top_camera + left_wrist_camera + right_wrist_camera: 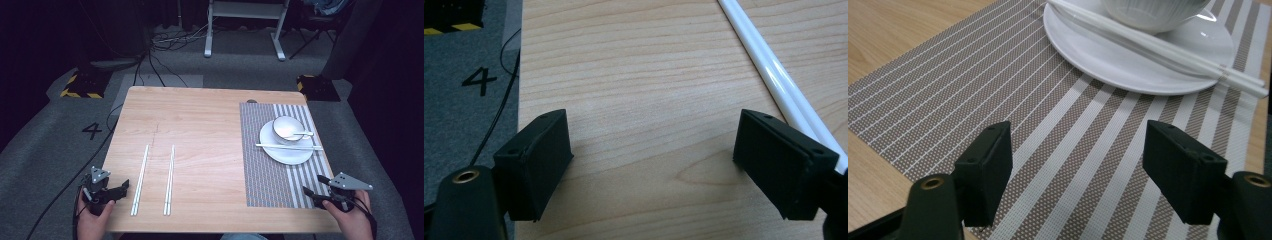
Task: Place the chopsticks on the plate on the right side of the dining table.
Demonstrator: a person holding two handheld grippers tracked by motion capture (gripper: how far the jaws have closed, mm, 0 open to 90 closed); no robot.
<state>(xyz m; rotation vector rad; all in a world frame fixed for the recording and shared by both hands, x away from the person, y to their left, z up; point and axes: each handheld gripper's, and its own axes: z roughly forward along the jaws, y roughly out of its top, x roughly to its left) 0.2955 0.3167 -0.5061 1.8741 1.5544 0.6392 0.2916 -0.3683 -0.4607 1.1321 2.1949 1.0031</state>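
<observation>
A white plate [280, 152] rests on a striped placemat [265, 175] at the table's right. On it stands a white bowl [287, 127] with a spoon [301, 134], and a pair of white chopsticks [289, 147] lies across the plate's near side. Two more white chopstick pairs [140, 179] [169, 179] lie on the bare wood at the left. My left gripper [121, 188] is open at the table's front left corner, just left of the nearer pair [774, 75]. My right gripper [314, 186] is open, low over the placemat's [998, 90] front edge, with nothing between its jaws; the plate [1118, 65] lies ahead.
The wooden table [200, 120] stands on grey carpet with a "4" marking [92, 131] at the left. Cables [150, 65] run over the floor, and a white stand [245, 25] and yellow-black striped blocks [82, 85] sit beyond the table's far edge.
</observation>
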